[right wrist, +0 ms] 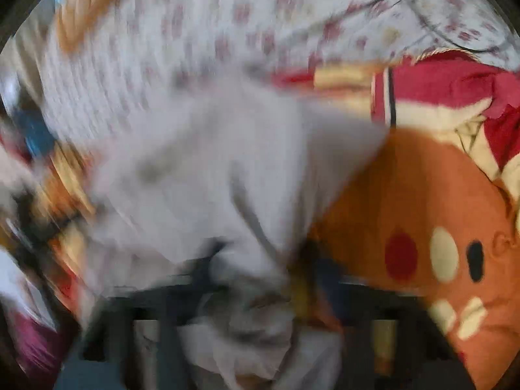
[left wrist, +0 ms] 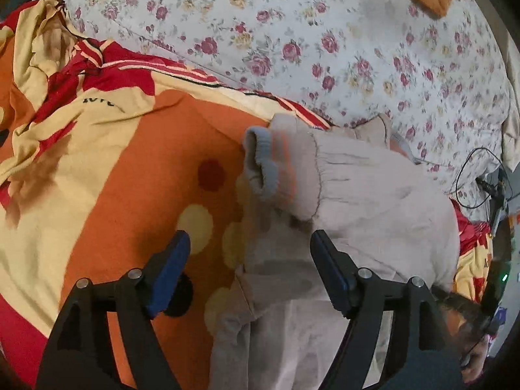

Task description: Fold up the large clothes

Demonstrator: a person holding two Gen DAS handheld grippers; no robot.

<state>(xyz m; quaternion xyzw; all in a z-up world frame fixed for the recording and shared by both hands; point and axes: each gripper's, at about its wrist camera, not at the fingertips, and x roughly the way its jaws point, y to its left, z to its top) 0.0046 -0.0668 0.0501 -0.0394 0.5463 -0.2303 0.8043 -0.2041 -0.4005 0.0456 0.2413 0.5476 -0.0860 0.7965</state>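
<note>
Beige sweatshirt (left wrist: 373, 195) lies on the orange bedspread (left wrist: 130, 178) beside the floral quilt, cuff pointing away. Left gripper (left wrist: 250, 260) gapes empty over its edge. Right gripper (right wrist: 260, 279) narrowed around bunched fabric; blur hides contact.

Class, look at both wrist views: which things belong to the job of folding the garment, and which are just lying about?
Belongs to the job:
beige garment
its grey cuff
left gripper, jaws open
right gripper, too blurred to judge

Lying about:
orange spotted bedcover
floral quilt
black cable
</note>
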